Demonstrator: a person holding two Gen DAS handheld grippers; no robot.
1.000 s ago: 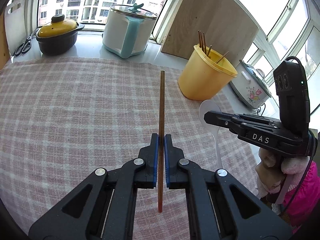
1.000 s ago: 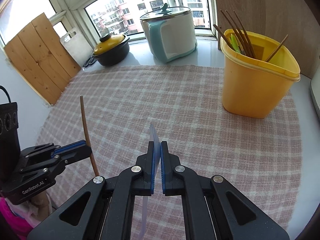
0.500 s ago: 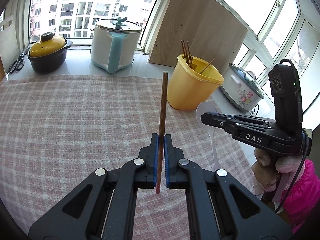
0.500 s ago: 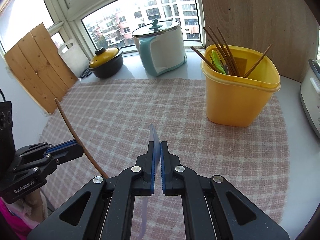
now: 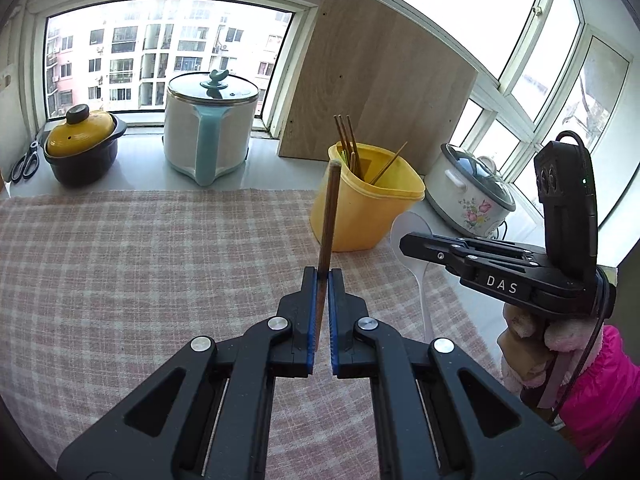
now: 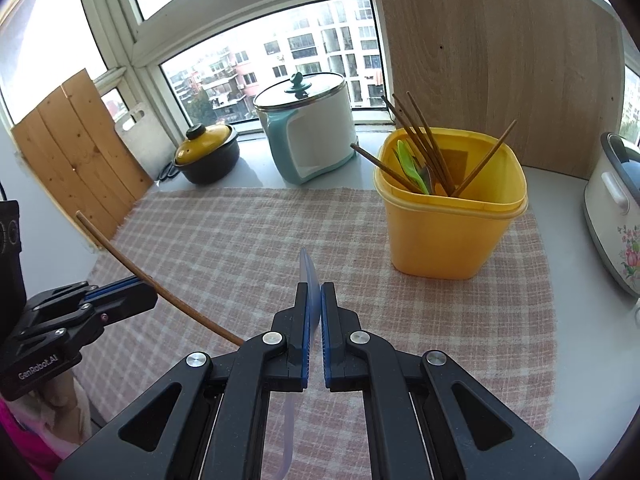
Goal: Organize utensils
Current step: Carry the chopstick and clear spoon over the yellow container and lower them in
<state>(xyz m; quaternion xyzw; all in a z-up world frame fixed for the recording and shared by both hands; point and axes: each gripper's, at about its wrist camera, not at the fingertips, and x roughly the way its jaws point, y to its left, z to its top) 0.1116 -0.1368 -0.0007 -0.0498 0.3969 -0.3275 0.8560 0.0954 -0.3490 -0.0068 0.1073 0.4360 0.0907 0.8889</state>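
My left gripper is shut on a brown wooden chopstick that points up and forward toward the yellow utensil tub. In the right wrist view the same chopstick slants out of the left gripper at lower left. My right gripper is shut on a white plastic spoon, seen edge-on; in the left wrist view its bowl shows past the right gripper. The tub holds several chopsticks and a green utensil. Both grippers hang above the checked cloth.
A white-and-teal pot, a yellow-lidded black pot and scissors stand on the windowsill. A flowered cooker sits right of the tub, a wooden board behind it. A person's gloved hand and pink sleeve hold the right gripper.
Both grippers have risen above the cloth and come closer to the yellow tub, each keeping its hold. The chopstick has slid forward in the left jaws, its rear end now between the pads.
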